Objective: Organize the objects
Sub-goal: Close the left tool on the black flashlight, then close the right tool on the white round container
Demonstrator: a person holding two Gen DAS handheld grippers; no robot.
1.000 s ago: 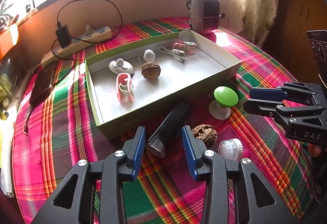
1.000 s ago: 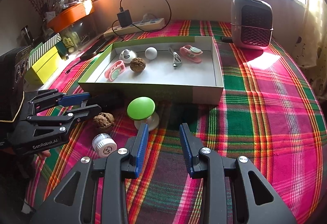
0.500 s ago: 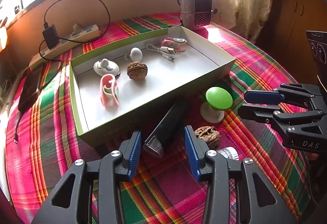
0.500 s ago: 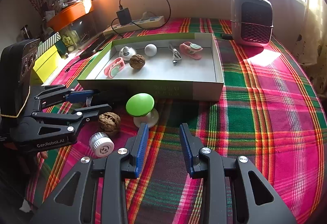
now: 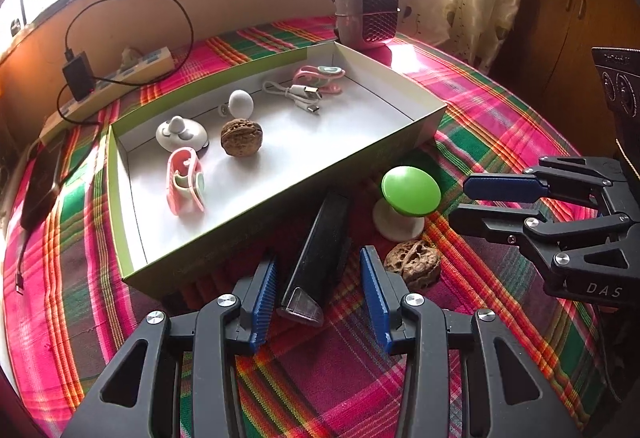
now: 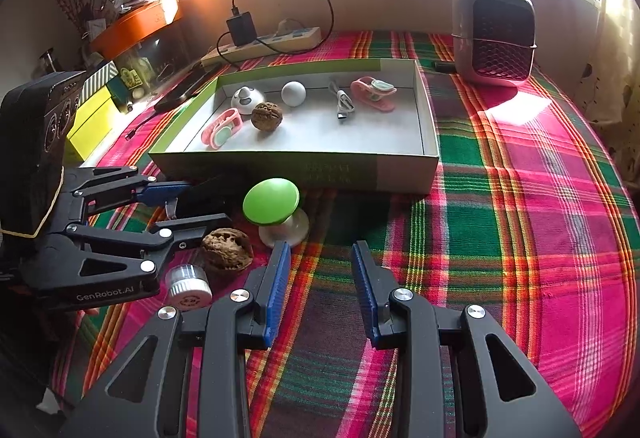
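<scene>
Straddling the near end of the black bar (image 5: 316, 262), the left gripper (image 5: 318, 290) stands wide, blue pads either side and not yet touching. From those tongs the bar's long axis runs straight ahead, tilting slightly right, its far end against the box (image 5: 416, 126) wall. Just right of them lies a loose walnut (image 5: 416, 264), then the green knob (image 5: 410, 190). Wide and empty, the right gripper (image 6: 318, 278) hovers well apart from the bar, so the left is nearer.
</scene>
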